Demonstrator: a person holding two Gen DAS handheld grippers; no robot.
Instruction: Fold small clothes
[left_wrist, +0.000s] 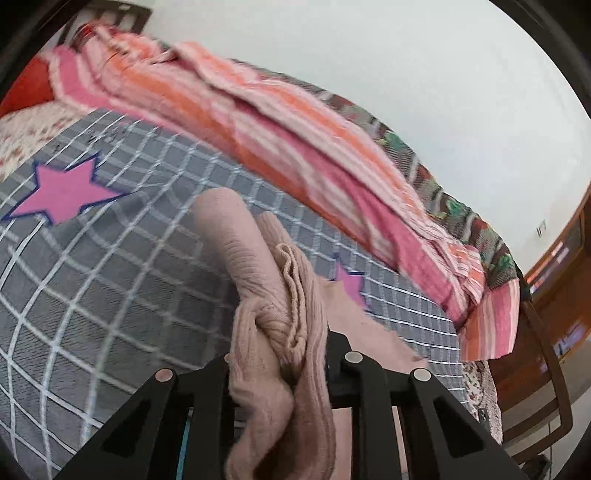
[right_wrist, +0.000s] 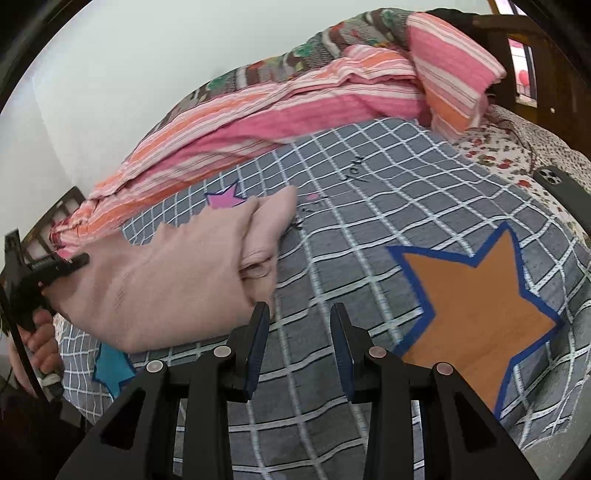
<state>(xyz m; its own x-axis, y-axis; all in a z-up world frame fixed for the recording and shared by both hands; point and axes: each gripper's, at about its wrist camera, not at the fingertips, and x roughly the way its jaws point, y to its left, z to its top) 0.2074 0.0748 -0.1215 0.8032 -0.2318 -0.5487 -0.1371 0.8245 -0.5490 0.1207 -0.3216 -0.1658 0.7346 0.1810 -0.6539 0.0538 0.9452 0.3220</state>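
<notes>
Pink knitted cloth (left_wrist: 273, 332) is bunched up between the two black fingers of the left gripper (left_wrist: 280, 354). The gripper is clamped tight on it, and part of the cloth is lifted off the bed. In the right wrist view the same pink cloth (right_wrist: 166, 280) hangs in the air from that gripper, and one end droops down onto the bed. A hand (right_wrist: 40, 343) holds the handle of the left gripper at the left edge of that view.

The right gripper (right_wrist: 299, 328) holds nothing. Its two fingers, with dark blue pads (right_wrist: 258, 343), stand apart with a gap between them. It hovers over the bed, just to the right of the pink cloth.

The bed is covered by a grey blanket (right_wrist: 332, 258) with white squares. It has a big orange star (right_wrist: 469, 306) and a pink star (left_wrist: 62, 192) on it. A striped pink and orange blanket (left_wrist: 266, 122) lies crumpled along the far side by the white wall. A dark phone (right_wrist: 557, 184) lies on the flowery sheet near the right edge.
</notes>
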